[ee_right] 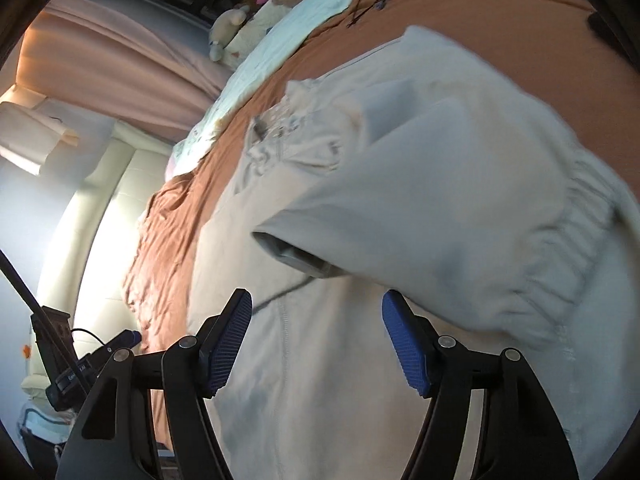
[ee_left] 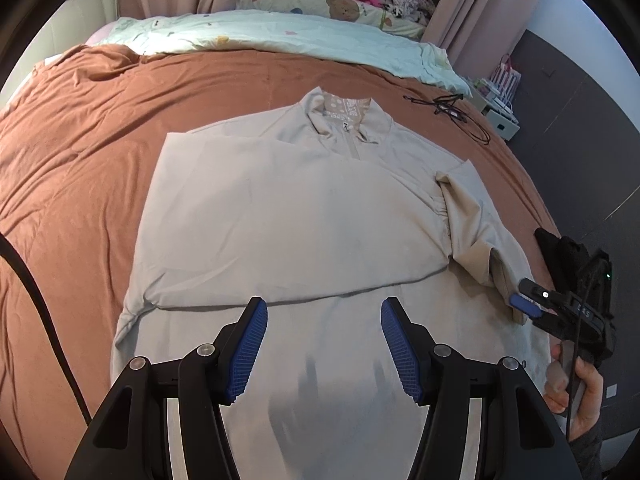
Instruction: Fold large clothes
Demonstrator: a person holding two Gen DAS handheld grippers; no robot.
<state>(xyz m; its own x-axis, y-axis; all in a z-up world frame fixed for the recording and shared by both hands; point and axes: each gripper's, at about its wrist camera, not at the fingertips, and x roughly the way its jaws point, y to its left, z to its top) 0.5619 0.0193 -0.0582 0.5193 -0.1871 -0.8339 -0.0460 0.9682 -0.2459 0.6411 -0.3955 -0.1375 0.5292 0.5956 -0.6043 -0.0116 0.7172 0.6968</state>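
Observation:
A light grey zip-neck top [ee_left: 304, 216] lies flat on the brown bed cover [ee_left: 80, 152], collar at the far end. Its left sleeve is folded across the chest. Its right sleeve [ee_left: 476, 240] lies bent down along the right side, cuff near the right gripper. My left gripper [ee_left: 323, 312] is open and empty over the lower body of the top. My right gripper [ee_right: 317, 312] is open and empty beside the right sleeve [ee_right: 460, 208]; it also shows at the right edge of the left wrist view [ee_left: 532, 304], next to the sleeve cuff.
A pale patterned duvet [ee_left: 280, 36] lies along the far side of the bed with soft toys and pillows behind it. A black cable [ee_left: 460, 112] lies on the cover at the far right. The bed's right edge drops to a dark floor.

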